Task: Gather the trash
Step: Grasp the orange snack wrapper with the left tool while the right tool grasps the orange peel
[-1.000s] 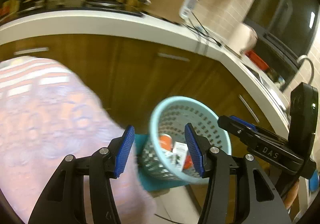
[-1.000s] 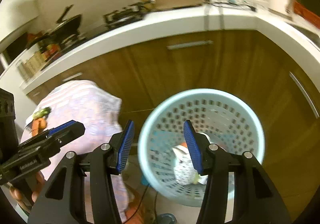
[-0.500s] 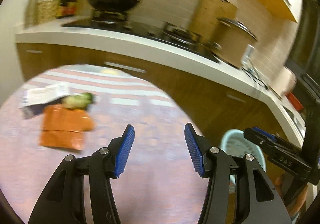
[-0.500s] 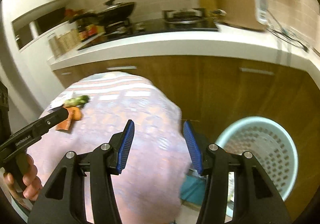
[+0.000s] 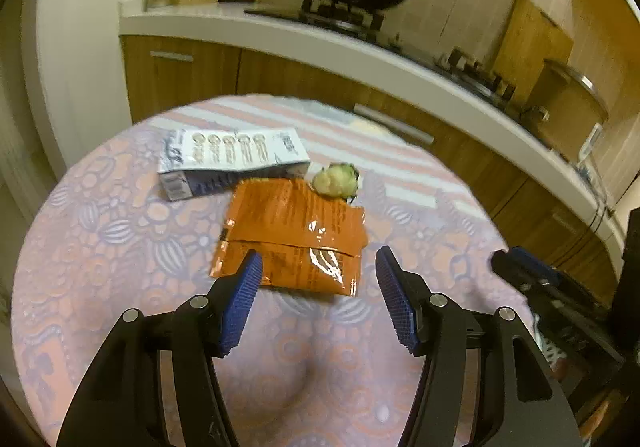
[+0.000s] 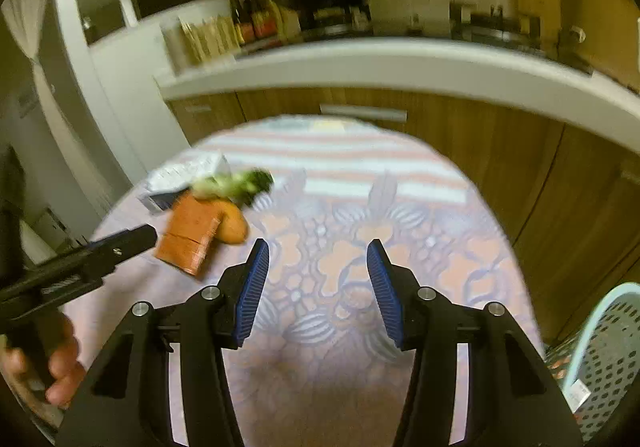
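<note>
- Over the round patterned table [image 5: 100, 247], from the left wrist view, we see our left gripper [image 5: 318, 283] with its jaws standing apart; they have just been opening wider, and nothing is clamped between them.
- Straight ahead and just beyond the blue fingertips [image 5: 244, 279] lies the orange wrapper [image 5: 294, 235], flat on the cloth. Its near edge shows in the gap between the fingers, and its long axis runs roughly away from us, towards the far counter.
- Just past it we spot a crumpled greenish scrap [image 5: 334, 179] touching the wrapper's far right corner, and a white carton [image 5: 232, 159] lying crosswise at the far left.
- From the right wrist view, our right gripper [image 6: 318, 279] is also parted and empty, with only bare cloth between its fingers.
- The orange wrapper [image 6: 196, 235] sits well off to the far left of it, with the left gripper [image 6: 120, 243] reaching in just beside that wrapper.
- At the lower right edge we catch the pale blue basket [image 6: 600, 359], below the table's rim.
- We judge the left hand is plainly the nearer one, and its line to the wrapper is nearly dead ahead.
</note>
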Tool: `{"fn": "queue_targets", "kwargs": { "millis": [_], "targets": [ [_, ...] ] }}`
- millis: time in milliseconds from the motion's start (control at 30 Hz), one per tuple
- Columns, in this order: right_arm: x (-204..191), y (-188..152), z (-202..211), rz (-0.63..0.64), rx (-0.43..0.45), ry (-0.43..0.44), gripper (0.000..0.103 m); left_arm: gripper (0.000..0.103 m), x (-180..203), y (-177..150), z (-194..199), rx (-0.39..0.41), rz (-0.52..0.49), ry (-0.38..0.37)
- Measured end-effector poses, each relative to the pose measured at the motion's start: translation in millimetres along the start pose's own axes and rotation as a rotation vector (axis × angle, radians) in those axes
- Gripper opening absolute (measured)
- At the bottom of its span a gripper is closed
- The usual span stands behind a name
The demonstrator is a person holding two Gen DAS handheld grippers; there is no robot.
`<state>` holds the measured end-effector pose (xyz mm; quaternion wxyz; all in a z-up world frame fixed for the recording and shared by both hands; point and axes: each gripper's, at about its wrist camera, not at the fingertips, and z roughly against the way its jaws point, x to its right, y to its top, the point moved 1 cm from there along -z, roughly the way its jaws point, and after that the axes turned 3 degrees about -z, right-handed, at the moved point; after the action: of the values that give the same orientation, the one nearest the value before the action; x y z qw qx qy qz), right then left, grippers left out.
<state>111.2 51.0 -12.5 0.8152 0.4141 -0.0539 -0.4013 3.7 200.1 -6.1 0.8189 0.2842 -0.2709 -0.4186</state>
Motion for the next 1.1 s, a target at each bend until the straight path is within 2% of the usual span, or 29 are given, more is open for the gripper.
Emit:
{"fn": "queue_targets", "kwargs": {
  "millis": [167, 300, 500, 600, 700, 867, 933, 1033, 1100],
  "targets": [
    [10, -14, -32, -0.032, -0.078, -0.018, 0.048, 0.063, 6, 3, -24, -0.022, -0.023, 0.047],
    [14, -13, -34, -0.037, -0.076, -0.005, 0.048, 0.063, 10, 3, -42, -0.039, -0.064, 0.103],
    [19, -14, -34, -0.062, -0.084, 0.027, 0.048, 0.051, -5, -9, -36, -0.052, -0.118, 0.193],
    [17, -14, -32, -0.048, -0.079, 0.025, 0.048, 0.050, -27, -17, -25, -0.068, -0.100, 0.220],
    [14, -14, -32, -0.038, -0.080, 0.021, 0.048, 0.048, -40, -21, -18, -0.068, -0.070, 0.206],
    [13, -14, -33, -0.030, -0.088, 0.013, 0.048, 0.058, -31, -20, -8, -0.033, -0.061, 0.075],
    [13, -14, -34, -0.032, -0.089, 0.011, 0.048, 0.068, -16, -18, -8, -0.028, -0.089, 0.032],
    [13, -14, -34, -0.032, -0.092, 0.010, 0.048, 0.077, 0, -11, -21, -0.029, -0.125, 0.073],
    [13, -14, -34, -0.031, -0.093, 0.011, 0.048, 0.077, 4, -6, -31, -0.039, -0.134, 0.102]
  ]
}}
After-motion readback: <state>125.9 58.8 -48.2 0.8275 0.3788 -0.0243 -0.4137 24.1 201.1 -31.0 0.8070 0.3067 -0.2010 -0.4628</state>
